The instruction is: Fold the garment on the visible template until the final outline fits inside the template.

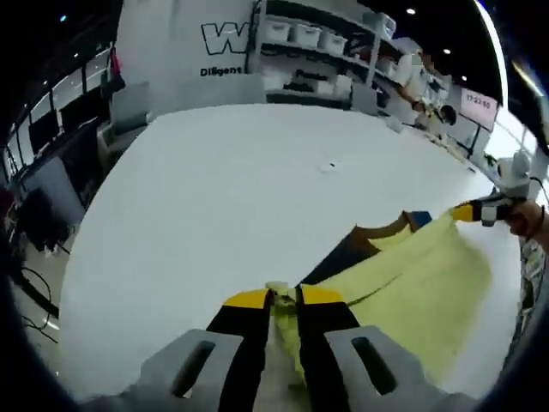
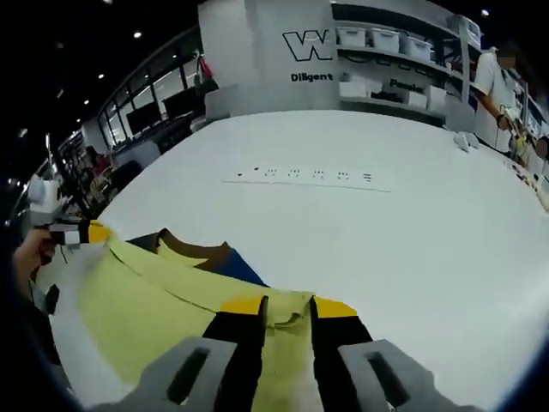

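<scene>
Garment [image 1: 403,283] stretched between both tools, long axis running tool to tool; left tool [image 1: 283,298] and right tool [image 2: 287,311] each clenched on yellow edge, above white worktop [image 2: 369,223].

Left gripper [image 1: 283,298] jaws pinch yellow garment [image 1: 412,279] on white table [image 1: 223,189].

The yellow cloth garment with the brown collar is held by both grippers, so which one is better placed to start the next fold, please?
Probably neither: the left gripper and right gripper each pinch an edge of the yellow cloth garment, stretched between them over the white table.
</scene>
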`<state>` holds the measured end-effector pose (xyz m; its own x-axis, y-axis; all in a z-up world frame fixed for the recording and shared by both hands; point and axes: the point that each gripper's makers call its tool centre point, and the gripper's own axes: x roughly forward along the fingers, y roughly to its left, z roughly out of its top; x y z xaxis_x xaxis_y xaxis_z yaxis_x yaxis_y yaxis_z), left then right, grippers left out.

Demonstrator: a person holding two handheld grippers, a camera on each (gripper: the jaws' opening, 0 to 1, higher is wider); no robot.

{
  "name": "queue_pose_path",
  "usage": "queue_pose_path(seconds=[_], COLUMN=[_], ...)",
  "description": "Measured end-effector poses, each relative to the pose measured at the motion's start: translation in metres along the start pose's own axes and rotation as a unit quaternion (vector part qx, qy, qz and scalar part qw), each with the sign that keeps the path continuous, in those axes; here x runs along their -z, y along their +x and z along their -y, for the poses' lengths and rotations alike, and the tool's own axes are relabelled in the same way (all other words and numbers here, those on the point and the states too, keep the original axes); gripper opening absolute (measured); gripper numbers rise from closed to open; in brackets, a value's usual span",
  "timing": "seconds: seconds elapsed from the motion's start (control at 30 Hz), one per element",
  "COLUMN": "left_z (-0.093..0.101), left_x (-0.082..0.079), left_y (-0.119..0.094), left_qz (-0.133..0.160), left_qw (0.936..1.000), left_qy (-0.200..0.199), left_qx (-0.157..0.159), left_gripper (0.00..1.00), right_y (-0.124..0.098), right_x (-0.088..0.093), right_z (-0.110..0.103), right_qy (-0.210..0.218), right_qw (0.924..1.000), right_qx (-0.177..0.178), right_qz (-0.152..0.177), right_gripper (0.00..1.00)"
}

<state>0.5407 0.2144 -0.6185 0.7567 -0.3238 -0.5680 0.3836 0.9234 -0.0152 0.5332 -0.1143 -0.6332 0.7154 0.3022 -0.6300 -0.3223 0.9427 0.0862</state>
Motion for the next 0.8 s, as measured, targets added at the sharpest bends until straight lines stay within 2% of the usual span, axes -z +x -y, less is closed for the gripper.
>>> queue_pose_path(seconds=[0.03, 0.07, 0.13, 0.17, 0.2, 0.27, 0.33, 0.37, 0.4, 0.53, 0.6, 0.63, 0.67, 0.77, 0.8], left_z=[0.004, 0.006, 0.005, 0.005, 0.005, 0.009, 0.01, 0.01, 0.009, 0.008, 0.003, 0.002, 0.0, -0.005, -0.008], left_x=[-0.002, 0.002, 0.006, 0.01, 0.015, 0.024, 0.029, 0.031, 0.033, 0.03, 0.03, 0.03, 0.029, 0.024, 0.023], left_y=[-0.005, -0.007, -0.009, -0.01, -0.01, -0.01, -0.007, -0.004, 0.0, 0.012, 0.019, 0.021, 0.022, 0.027, 0.03], left_qz=[0.014, 0.006, 0.004, -0.004, -0.01, -0.028, -0.037, -0.04, -0.045, -0.04, -0.047, -0.047, -0.048, -0.045, -0.045], left_qw=[0.9993, 0.9985, 0.9958, 0.9941, 0.989, 0.9823, 0.9658, 0.9615, 0.9583, 0.9575, 0.9542, 0.9525, 0.9517, 0.9587, 0.9587], left_qy=[0.033, 0.051, 0.088, 0.106, 0.145, 0.182, 0.254, 0.27, 0.28, 0.285, 0.295, 0.301, 0.303, 0.28, 0.28], left_qx=[0.013, 0.019, 0.024, 0.023, 0.026, 0.038, 0.035, 0.034, 0.034, 0.023, 0.006, 0.002, -0.002, -0.017, -0.021], left_gripper=[0.22, 0.26, 0.3, 0.32, 0.34, 0.36, 0.37, 0.37, 0.37, 0.33, 0.3, 0.29, 0.29, 0.23, 0.21], right_y=[-0.003, -0.006, -0.008, -0.009, -0.008, -0.007, -0.004, -0.002, 0.002, 0.013, 0.016, 0.018, 0.019, 0.026, 0.027], right_x=[0.0, 0.0, 0.001, 0.002, 0.004, 0.01, 0.017, 0.018, 0.019, 0.017, 0.015, 0.015, 0.014, 0.008, 0.007], right_z=[0.001, 0.001, 0.004, 0.003, 0.005, 0.006, 0.01, 0.01, 0.015, 0.013, 0.013, 0.012, 0.011, 0.012, 0.012], right_qy=[-0.032, -0.07, -0.112, -0.148, -0.178, -0.217, -0.27, -0.291, -0.307, -0.339, -0.369, -0.376, -0.372, -0.363, -0.358], right_qw=[0.9995, 0.9975, 0.9937, 0.989, 0.9839, 0.9758, 0.9617, 0.9555, 0.9499, 0.939, 0.9275, 0.9247, 0.9265, 0.9305, 0.9326], right_qx=[0.0, -0.001, 0.003, 0.001, 0.001, -0.002, 0.003, 0.005, 0.01, 0.009, 0.012, 0.012, 0.01, 0.01, 0.012], right_qz=[-0.001, -0.001, -0.004, -0.006, -0.013, -0.026, -0.048, -0.05, -0.057, -0.055, -0.058, -0.058, -0.055, -0.05, -0.047], right_gripper=[0.29, 0.3, 0.3, 0.31, 0.32, 0.37, 0.38, 0.37, 0.36, 0.33, 0.31, 0.29, 0.26, 0.21, 0.21])
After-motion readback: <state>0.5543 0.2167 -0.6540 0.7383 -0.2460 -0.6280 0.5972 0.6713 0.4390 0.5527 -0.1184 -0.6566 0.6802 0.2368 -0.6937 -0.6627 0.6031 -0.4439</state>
